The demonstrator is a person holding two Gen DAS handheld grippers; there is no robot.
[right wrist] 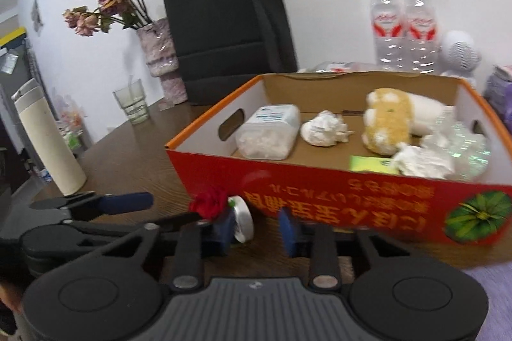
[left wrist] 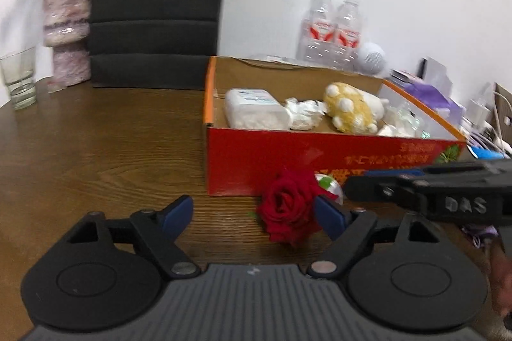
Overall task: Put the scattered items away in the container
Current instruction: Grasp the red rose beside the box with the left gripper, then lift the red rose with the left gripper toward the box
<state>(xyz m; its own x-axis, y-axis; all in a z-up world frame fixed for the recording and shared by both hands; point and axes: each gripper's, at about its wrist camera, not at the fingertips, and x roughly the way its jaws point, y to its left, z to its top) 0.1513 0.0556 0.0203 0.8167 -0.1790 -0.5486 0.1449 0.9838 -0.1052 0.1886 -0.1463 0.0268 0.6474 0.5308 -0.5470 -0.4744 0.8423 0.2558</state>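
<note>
Mostly done: tub (right wrist: 267,129), tissues (right wrist: 324,129) and plush (right wrist: 388,125) already in the box (right wrist: 320,177), centre frame. Left outside, low centre against its front wall: rose (left wrist: 288,209) and a small lidded jar (right wrist: 243,221). Left gripper (left wrist: 252,217) wide open around the rose, not gripping; right gripper (right wrist: 256,229) narrowed, empty.

Two water bottles (right wrist: 403,24), one red box (right wrist: 320,190), one rose (left wrist: 288,206)

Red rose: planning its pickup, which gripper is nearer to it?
Left. The rose lies between the left gripper's open fingers; the right gripper sits just beside it, rose outside its fingers.
</note>
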